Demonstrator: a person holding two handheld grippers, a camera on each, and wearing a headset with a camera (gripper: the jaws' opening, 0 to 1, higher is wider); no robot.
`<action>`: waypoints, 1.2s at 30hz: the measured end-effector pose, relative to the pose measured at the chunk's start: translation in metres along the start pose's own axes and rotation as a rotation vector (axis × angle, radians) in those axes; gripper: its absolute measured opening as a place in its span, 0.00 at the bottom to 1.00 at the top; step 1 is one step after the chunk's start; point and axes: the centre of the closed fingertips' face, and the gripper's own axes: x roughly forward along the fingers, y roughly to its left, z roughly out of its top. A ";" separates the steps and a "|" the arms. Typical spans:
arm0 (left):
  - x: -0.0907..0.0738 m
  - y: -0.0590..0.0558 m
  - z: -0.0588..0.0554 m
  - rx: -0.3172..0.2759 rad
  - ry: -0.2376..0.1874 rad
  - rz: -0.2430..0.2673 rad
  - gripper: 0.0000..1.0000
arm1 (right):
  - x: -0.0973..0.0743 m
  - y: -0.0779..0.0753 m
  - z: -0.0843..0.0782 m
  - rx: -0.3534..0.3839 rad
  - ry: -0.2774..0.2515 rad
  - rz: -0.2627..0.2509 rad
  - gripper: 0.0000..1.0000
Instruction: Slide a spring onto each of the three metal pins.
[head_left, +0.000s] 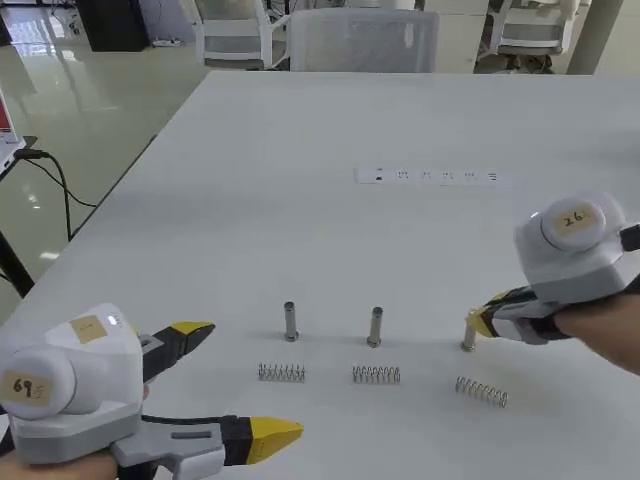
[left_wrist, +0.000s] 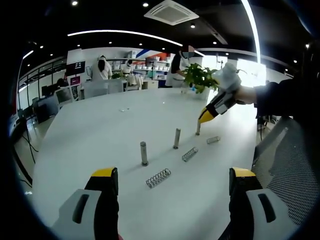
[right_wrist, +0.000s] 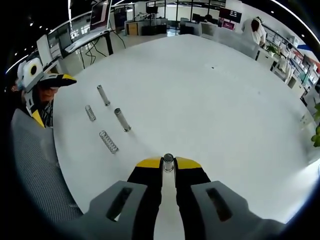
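1. Three metal pins stand upright in a row across the near part of the bench (head_left: 300, 180): the left pin (head_left: 290, 321), the middle pin (head_left: 375, 327) and the right pin (head_left: 467, 342). Every shaft that shows is bare.
2. Three springs lie flat on the bench, one just to the near side of each pin: the left spring (head_left: 281, 373), the middle spring (head_left: 376, 375) and the right spring (head_left: 481, 391). None touches its pin.
3. Judged from this layout, no part of the task is done. All three springs have yet to be lifted and slid on.
4. The right gripper (right_wrist: 168, 164) reaches in from the right. Its fingers (right_wrist: 150, 169) are closed together on the top of the right pin, whose round head sits between the yellow tips in the right gripper view.
5. The left gripper (head_left: 245, 380) hangs over the near left of the bench, a little apart from the left spring. Its fingers (left_wrist: 104, 175) are spread wide and hold nothing.
6. The clamp covers the end of the right pin that a spring must pass over, so it would probably have to let go first.
7. Farther off, a socket strip (head_left: 428, 177) is set into the bench, and office chairs (head_left: 362, 42) stand at its far edge.
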 end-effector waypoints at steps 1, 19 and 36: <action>0.000 0.000 0.000 0.000 0.000 -0.001 0.91 | 0.000 0.000 -0.001 0.005 -0.002 -0.001 0.10; -0.001 0.000 -0.001 0.003 0.004 -0.001 0.91 | -0.001 0.001 -0.006 -0.008 0.002 -0.005 0.11; -0.001 -0.001 -0.001 0.004 0.007 -0.004 0.90 | -0.006 0.009 -0.018 -0.029 0.016 0.018 0.15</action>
